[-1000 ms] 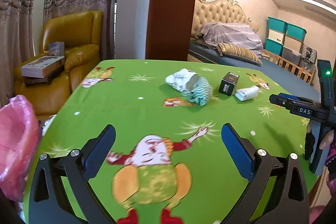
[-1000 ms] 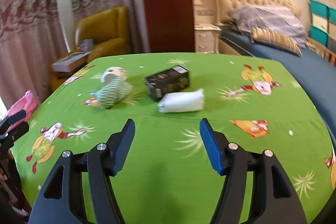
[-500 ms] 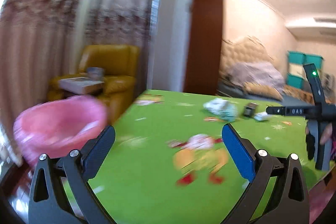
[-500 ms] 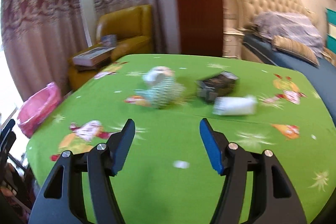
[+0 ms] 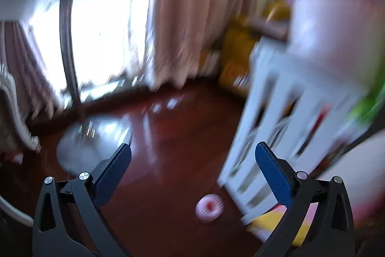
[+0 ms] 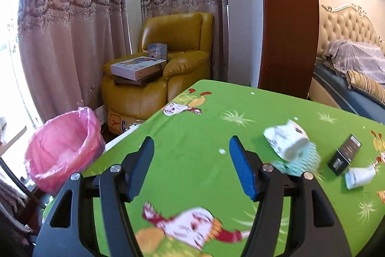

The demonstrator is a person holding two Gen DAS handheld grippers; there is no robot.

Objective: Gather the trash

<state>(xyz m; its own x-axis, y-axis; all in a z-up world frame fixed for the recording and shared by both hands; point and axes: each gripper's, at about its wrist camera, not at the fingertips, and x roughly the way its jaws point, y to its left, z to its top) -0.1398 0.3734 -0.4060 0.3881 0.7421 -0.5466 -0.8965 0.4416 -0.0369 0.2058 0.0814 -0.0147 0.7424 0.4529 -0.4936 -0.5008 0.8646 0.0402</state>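
Observation:
In the right wrist view a pink bag-lined bin (image 6: 61, 148) stands off the left edge of the green table (image 6: 204, 131). On the table at right lie a white and teal crumpled wrapper (image 6: 288, 143), a small black box (image 6: 345, 154) and a white crumpled packet (image 6: 359, 176). My right gripper (image 6: 191, 165) is open and empty above the table. My left gripper (image 5: 192, 168) is open and empty, pointing at the dark red floor; the view is blurred. A small pink-white round item (image 5: 208, 207) lies on the floor.
A yellow armchair (image 6: 168, 78) with boxes stands behind the table by the curtains. A bed (image 6: 356, 78) is at the far right. In the left wrist view a white slatted frame (image 5: 272, 131) and a lamp-like stand (image 5: 69, 64) rise from the floor.
My left gripper has swung far left and down, off the table toward the floor. My right gripper has turned left, so the bin shows and the trash sits at the right.

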